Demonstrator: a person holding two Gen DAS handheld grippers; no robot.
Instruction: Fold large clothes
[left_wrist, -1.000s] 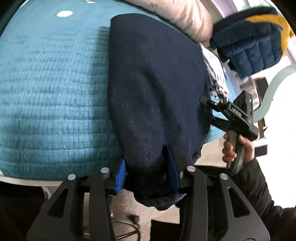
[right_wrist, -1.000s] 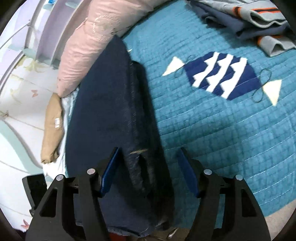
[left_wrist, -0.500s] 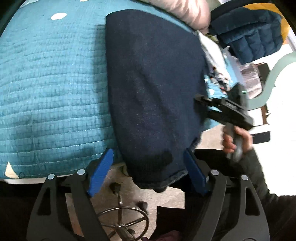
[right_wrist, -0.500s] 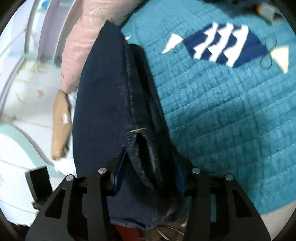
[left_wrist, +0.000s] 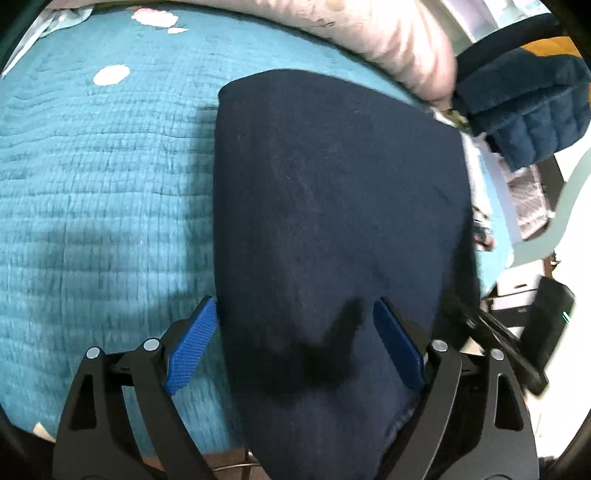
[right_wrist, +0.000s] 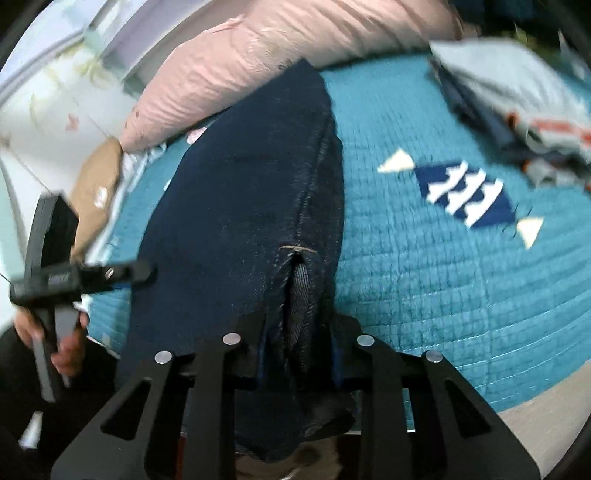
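Note:
A dark navy garment (left_wrist: 332, 221) lies folded lengthwise on the teal quilted bed, its near end hanging over the bed's edge. My left gripper (left_wrist: 295, 343) is open, its blue pads on either side of the garment's near end without pinching it. In the right wrist view the same garment (right_wrist: 251, 206) shows a stitched seam and slit. My right gripper (right_wrist: 297, 354) is shut on the garment's near edge, with bunched cloth between the pads. The left gripper also shows in the right wrist view (right_wrist: 147, 271), at the left.
The teal quilt (left_wrist: 92, 206) covers the bed. A pink pillow (right_wrist: 295, 55) lies along the far side. A pile of folded clothes (right_wrist: 517, 99) sits at far right. A navy padded jacket (left_wrist: 524, 107) hangs off the bed's right end.
My left gripper opened, let go of the garment's near end and now sits over it. My right gripper closed on the garment's edge and holds it.

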